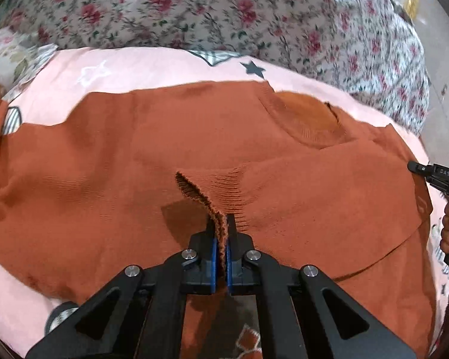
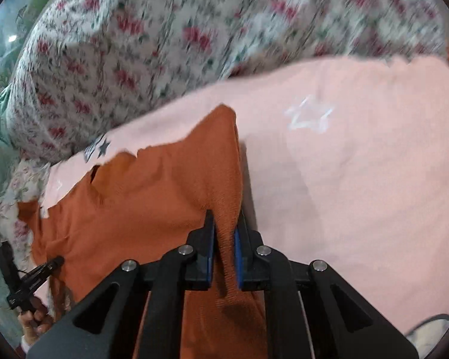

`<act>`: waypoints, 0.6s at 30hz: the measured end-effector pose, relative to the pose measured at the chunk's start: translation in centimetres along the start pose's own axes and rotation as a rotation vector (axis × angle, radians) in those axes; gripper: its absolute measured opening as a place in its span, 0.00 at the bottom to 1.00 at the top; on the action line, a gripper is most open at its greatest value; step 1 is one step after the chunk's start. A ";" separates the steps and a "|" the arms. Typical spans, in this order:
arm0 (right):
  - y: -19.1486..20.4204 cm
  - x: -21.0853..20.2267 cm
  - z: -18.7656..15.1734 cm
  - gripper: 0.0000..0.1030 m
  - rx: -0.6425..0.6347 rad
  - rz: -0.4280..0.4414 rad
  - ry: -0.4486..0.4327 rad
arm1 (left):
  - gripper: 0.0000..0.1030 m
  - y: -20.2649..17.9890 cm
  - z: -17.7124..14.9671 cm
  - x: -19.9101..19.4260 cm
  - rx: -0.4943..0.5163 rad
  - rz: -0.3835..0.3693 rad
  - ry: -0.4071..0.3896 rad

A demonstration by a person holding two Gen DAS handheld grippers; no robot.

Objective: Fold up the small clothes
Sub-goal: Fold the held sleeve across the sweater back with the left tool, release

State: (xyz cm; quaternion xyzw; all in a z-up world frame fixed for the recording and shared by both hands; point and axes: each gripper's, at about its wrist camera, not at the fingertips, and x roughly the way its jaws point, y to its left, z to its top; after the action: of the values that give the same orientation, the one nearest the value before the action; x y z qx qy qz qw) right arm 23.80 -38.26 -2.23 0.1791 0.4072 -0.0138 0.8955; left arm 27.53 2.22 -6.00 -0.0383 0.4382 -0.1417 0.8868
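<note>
A rust-orange knit sweater lies spread on a pink sheet. My left gripper is shut on the ribbed cuff of a sleeve that is folded across the sweater's body. In the right wrist view my right gripper is shut on a raised fold of the same sweater at its edge, lifting it off the pink sheet. The other gripper's handle and the hand holding it show at the edge of each view.
A floral quilt is bunched up behind the sweater, and it also shows blurred in the right wrist view. The pink sheet has star prints. A patterned pillow sits at the far left.
</note>
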 end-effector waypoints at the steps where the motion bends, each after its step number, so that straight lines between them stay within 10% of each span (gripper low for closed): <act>1: -0.1 0.9 -0.3 0.11 -0.010 -0.041 0.023 | 0.02 -0.1 -0.1 0.4 0.005 0.014 0.005; 8: 0.8 1.8 -1.3 0.21 -0.034 -0.171 0.027 | 0.02 1.6 0.3 0.2 0.004 0.029 -0.005; 12: 3.5 -1.4 -2.5 0.42 -0.058 -0.031 -0.025 | 0.02 2.0 0.0 0.1 -0.011 0.040 -0.014; 18: 3.2 2.4 -4.8 0.42 -0.056 -0.027 0.113 | 0.03 3.0 -0.5 -0.2 -0.023 0.039 0.001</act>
State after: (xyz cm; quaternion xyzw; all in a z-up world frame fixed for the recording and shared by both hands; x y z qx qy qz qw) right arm 22.43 -33.39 -5.88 0.1488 0.4598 -0.0045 0.8755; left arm 27.68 5.17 -6.78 -0.0398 0.4409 -0.1193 0.8887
